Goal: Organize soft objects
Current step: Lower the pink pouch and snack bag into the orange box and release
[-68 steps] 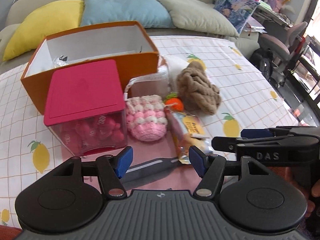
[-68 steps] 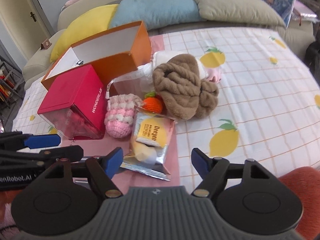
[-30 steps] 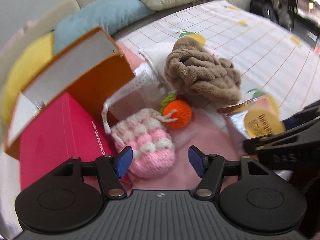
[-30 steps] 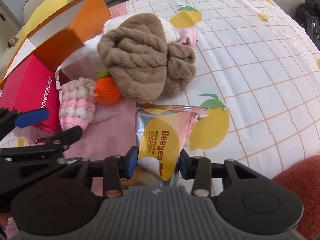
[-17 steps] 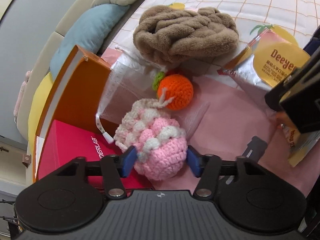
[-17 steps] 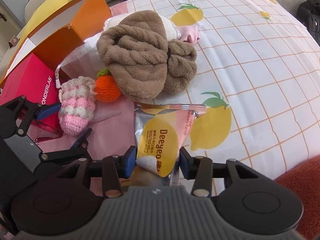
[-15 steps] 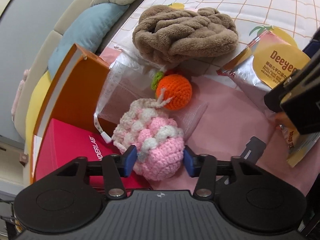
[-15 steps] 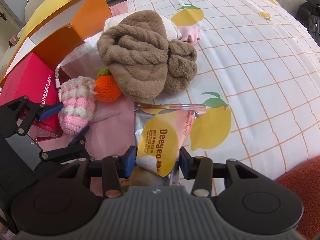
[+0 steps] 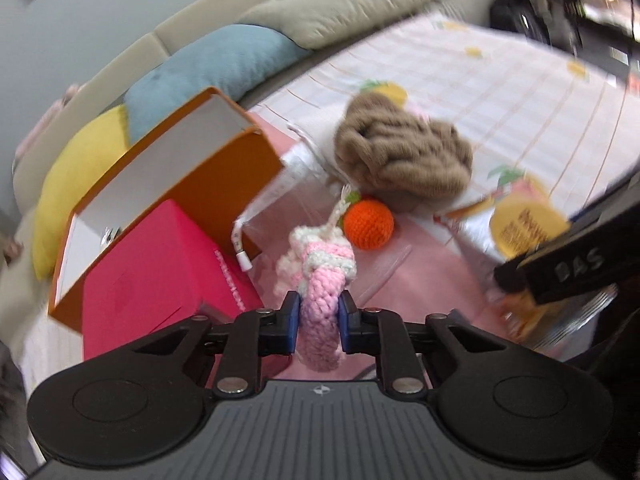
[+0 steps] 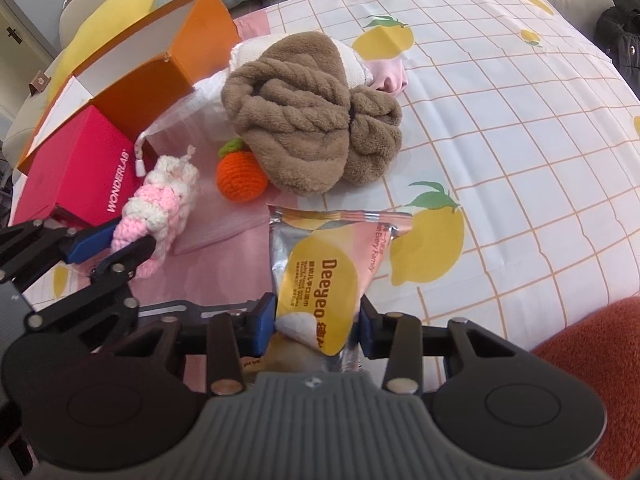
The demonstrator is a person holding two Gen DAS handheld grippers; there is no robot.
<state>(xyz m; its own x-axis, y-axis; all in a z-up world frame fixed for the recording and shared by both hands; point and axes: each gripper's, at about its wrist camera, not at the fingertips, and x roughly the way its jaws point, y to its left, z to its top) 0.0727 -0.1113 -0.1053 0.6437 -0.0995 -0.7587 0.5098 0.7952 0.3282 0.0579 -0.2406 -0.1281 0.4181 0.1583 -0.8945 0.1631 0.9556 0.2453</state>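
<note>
Left hand-held gripper [image 9: 319, 322], lower centre, squeezed the pink pouch [image 9: 320, 300] between its blue pads. Right hand-held gripper [image 10: 316, 330] clamped the snack packet [image 10: 324, 276] at lower centre. Orange ball [image 10: 240, 178] and brown towel [image 10: 304, 120] lay mid-frame beside the orange box [image 10: 160, 76].

We see a beige sofa [image 9: 168, 36] against a grey wall [image 9: 80, 8], with yellow [image 9: 76, 168], blue [image 9: 212, 60] and grey-green cushions [image 9: 340, 8] behind a lemon-print checked cloth [image 10: 520, 128].

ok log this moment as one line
left claw: shut on pink crochet pouch | right claw: shut on snack packet | orange box: open
</note>
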